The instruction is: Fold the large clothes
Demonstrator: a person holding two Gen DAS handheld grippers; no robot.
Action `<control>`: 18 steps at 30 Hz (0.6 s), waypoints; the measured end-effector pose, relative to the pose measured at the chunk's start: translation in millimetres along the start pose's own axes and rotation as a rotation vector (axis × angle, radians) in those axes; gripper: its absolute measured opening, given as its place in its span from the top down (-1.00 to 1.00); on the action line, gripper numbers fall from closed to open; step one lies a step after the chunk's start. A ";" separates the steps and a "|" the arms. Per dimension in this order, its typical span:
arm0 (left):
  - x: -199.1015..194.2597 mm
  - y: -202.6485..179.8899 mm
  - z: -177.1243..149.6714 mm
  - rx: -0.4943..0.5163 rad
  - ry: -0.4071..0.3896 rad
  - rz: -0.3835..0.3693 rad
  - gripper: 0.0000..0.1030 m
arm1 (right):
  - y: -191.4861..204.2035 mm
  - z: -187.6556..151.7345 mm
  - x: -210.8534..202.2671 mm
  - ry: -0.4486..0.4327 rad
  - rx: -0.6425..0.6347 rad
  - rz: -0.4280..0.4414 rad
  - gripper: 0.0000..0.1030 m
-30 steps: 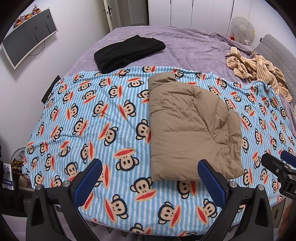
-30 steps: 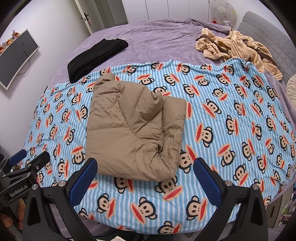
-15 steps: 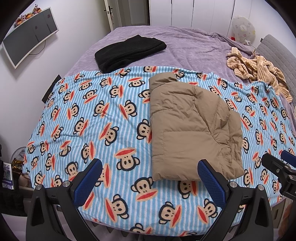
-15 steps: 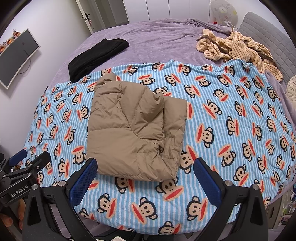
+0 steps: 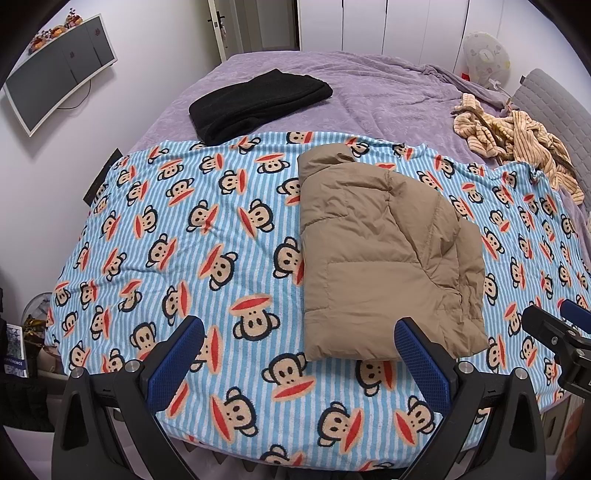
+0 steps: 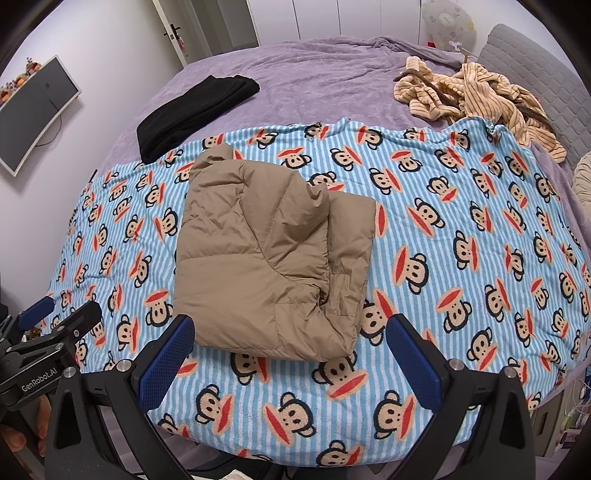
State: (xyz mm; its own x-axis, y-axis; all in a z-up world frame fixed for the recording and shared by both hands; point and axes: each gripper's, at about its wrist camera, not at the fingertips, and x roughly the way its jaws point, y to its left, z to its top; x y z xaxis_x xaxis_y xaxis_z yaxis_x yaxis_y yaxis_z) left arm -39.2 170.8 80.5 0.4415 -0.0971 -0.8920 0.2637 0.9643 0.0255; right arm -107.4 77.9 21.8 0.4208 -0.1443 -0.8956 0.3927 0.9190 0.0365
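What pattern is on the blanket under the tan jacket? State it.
The blanket has blue and white stripes with cartoon monkey faces; it shows best in the right wrist view.

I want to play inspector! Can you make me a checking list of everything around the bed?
Surface: monkey-print blanket over a purple bedspread.
Job's things: tan puffer jacket, folded, lying flat.
Clutter: folded black garment; crumpled striped beige garment.
Grippers: left gripper open, empty; right gripper open, empty; both short of the jacket.
Cables: one hanging below the wall screen.
Surroundings: white wardrobe doors, grey headboard.
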 end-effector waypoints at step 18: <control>2.6 3.7 -2.3 -0.011 0.010 0.001 -1.00 | 0.1 0.8 0.6 0.002 -0.002 0.002 -1.00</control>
State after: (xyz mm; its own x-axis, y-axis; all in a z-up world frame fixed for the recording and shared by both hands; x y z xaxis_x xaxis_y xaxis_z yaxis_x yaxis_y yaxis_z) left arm -39.1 174.8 77.2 0.4333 -0.0939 -0.8963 0.2536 0.9671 0.0212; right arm -106.4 77.7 21.6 0.4202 -0.1414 -0.8963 0.3901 0.9200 0.0378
